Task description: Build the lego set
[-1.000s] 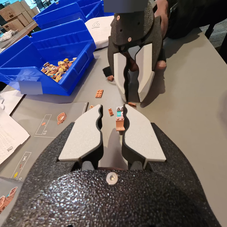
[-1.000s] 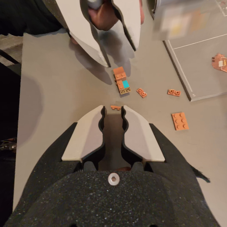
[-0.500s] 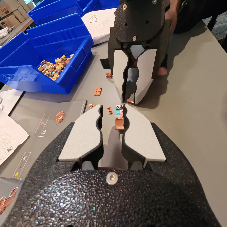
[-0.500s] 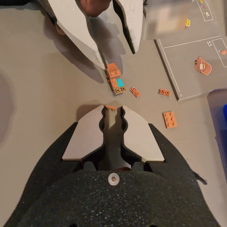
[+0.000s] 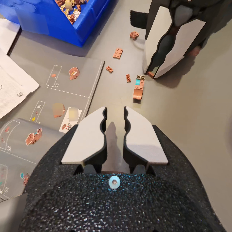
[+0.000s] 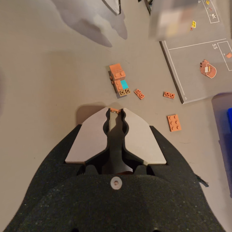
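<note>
My right gripper (image 6: 115, 109) is shut on a small brown plate (image 6: 115, 110), pinched at its very fingertips low over the grey table (image 6: 50, 75). The left wrist view shows the same plate (image 5: 150, 74) at the right gripper's tips (image 5: 152, 74). A small brick assembly (image 6: 118, 79) of brown bricks with a teal tile and two tan studs lies just beyond. My left gripper (image 5: 115, 108) is open and empty, hanging above the table, back from the assembly (image 5: 138, 87).
A blue bin (image 5: 62, 28) of loose bricks stands far left. An open instruction booklet (image 5: 75, 85) and white paper (image 5: 12, 81) lie left. A brown 2x3 plate (image 5: 118, 53), two 1x2 plates (image 5: 109, 69) (image 5: 128, 78) and a small brown piece (image 5: 134, 35) lie loose. Some 12 cm of space lies between my two pairs of fingers.
My right gripper's jaws have closed in on the small brown plate. My left gripper has drawn back and up from the brick assembly, which stays on the table.
</note>
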`<state>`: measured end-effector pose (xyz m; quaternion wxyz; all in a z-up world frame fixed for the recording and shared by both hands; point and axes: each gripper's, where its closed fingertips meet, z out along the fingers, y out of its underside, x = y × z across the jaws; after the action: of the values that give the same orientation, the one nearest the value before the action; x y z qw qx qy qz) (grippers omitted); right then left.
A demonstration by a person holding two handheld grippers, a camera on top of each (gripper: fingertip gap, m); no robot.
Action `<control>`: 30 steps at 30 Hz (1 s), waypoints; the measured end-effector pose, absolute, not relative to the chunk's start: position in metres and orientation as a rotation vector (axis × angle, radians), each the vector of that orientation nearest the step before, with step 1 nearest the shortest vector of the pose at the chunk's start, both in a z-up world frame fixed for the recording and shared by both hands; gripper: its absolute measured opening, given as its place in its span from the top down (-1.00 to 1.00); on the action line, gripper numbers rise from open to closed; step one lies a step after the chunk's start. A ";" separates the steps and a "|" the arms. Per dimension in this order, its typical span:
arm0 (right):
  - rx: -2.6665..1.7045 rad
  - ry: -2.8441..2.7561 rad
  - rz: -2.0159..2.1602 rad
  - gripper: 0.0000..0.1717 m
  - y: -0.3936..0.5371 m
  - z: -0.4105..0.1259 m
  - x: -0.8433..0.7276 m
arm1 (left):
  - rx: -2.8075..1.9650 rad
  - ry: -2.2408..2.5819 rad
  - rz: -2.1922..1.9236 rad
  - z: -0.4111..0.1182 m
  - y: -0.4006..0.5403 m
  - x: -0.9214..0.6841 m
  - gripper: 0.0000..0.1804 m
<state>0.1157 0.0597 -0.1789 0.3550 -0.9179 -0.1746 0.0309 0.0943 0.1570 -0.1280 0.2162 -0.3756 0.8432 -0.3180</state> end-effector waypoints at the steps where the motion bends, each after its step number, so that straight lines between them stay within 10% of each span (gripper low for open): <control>1: -2.374 -0.452 0.081 0.81 0.060 -0.179 0.116 | -1.039 2.330 -0.896 -0.127 0.155 0.095 0.73; 30: -2.000 -0.148 0.973 0.81 0.058 -0.116 0.089 | -0.158 2.086 -0.999 -0.112 0.052 0.095 0.70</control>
<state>0.0893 0.0585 -0.1162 0.4405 -0.8054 -0.0596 0.3920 0.0946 0.0525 -0.1118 0.4000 -0.0625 0.8247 -0.3950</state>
